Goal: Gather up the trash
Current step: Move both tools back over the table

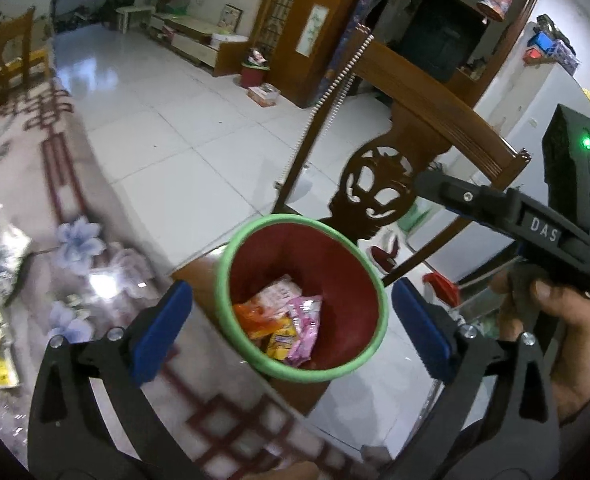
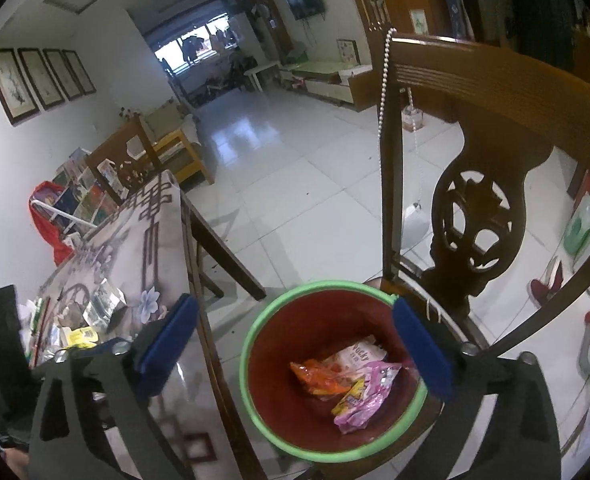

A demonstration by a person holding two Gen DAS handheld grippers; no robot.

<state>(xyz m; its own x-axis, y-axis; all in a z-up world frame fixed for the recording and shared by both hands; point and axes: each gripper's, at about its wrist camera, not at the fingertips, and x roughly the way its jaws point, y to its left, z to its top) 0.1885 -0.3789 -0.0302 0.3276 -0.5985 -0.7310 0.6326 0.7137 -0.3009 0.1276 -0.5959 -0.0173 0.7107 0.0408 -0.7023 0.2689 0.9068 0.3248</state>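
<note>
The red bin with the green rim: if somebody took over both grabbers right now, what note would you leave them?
Left gripper: open, holding nothing, over the bin.
Right gripper: open, holding nothing, also over the bin.
Red bin: stands on the wooden chair beside the table.
Done: an orange wrapper, a pink wrapper, a yellow one and a white packet lie in the bin.
Left: silver wrappers and a yellow packet lie on the table.
</note>
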